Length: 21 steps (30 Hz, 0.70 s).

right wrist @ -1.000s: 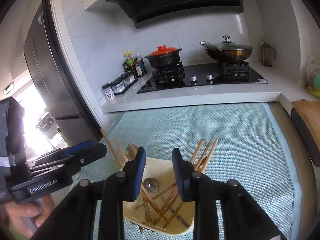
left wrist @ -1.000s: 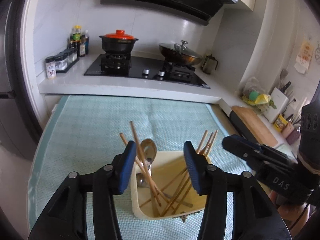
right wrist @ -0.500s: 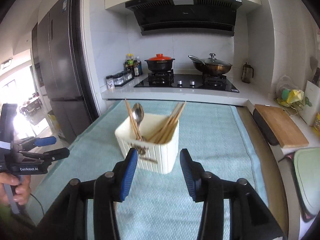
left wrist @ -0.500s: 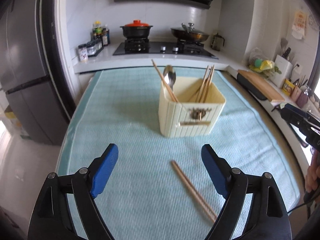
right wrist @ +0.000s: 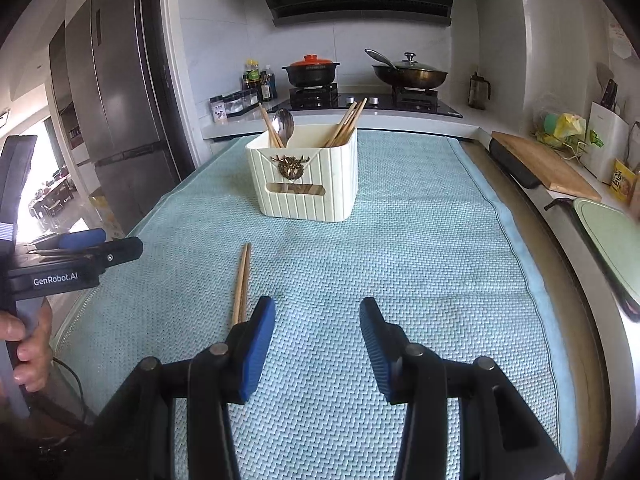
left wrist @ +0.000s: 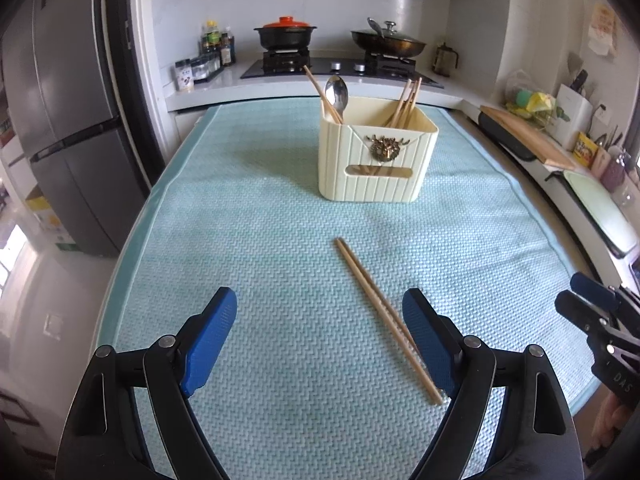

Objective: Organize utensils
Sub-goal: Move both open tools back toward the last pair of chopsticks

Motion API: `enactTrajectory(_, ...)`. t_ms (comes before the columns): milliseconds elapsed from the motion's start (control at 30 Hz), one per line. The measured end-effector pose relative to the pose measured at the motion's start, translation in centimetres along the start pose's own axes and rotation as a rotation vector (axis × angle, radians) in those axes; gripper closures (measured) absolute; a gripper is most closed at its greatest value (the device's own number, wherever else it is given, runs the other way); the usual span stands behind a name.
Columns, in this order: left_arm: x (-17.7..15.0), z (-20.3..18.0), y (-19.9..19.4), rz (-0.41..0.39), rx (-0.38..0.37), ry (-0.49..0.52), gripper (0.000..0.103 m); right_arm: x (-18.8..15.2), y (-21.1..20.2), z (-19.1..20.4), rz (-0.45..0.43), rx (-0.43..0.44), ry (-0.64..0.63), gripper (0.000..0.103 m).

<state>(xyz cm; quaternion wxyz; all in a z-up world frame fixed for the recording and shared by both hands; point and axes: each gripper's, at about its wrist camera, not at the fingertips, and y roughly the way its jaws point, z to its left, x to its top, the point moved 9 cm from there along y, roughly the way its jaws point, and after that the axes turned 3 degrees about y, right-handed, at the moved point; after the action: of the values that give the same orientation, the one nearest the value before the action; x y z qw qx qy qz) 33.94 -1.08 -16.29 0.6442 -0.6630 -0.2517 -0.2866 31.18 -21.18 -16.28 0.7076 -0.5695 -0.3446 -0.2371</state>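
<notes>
Both the left gripper (left wrist: 320, 332) and right gripper (right wrist: 318, 340) are hanging over the mat (left wrist: 248, 216) with jaws released and grasping nothing, while the last loose chopsticks (left wrist: 384, 316) are lying flat at about 5 o'clock from the holder (left wrist: 376, 160), well apart from it. The pair seems to be touching side by side, though its near end is hiding behind a fingertip (left wrist: 428, 340). Pinching such thin sticks off soft cloth is risking one rolling away or the pads snagging the weave.
</notes>
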Motion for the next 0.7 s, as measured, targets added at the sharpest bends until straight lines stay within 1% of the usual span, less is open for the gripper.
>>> enactTrajectory(167, -1.2, 0.5, 0.5, 0.02, -0.001, -0.02, 0.017, -1.3, 0.1, -0.1, 0.019, 0.008, 0.017, 0.058)
enactTrajectory(233, -2.5, 1.4, 1.4, 0.06, -0.012, -0.06, 0.017, -2.1, 0.2, 0.0, 0.03, 0.013, 0.023, 0.058)
enactTrajectory(333, -4.9, 1.8, 3.2, 0.133, -0.064, -0.134, 0.017, -3.4, 0.6, 0.1, 0.053, 0.022, 0.032, 0.058)
enactTrajectory(400, -6.2, 1.3, 4.2, 0.171, -0.094, -0.154, 0.017, -4.3, 1.0, 0.1, 0.076, 0.029, 0.042, 0.058)
enactTrajectory(467, -6.9, 0.7, 4.9, 0.191, -0.11, -0.154, 0.017, -5.0, 1.4, -0.1, 0.097, 0.03, 0.047, 0.058)
enactTrajectory(567, -6.9, -0.3, 6.1, 0.195, -0.133, -0.142, 0.017, -5.6, 2.0, -0.3, 0.117, 0.035, 0.055, 0.058)
enactTrajectory(700, -5.5, -0.8, 8.7, 0.206, -0.125, -0.138, 0.017, -5.9, 2.5, -0.2, 0.131, 0.042, 0.057, 0.058)
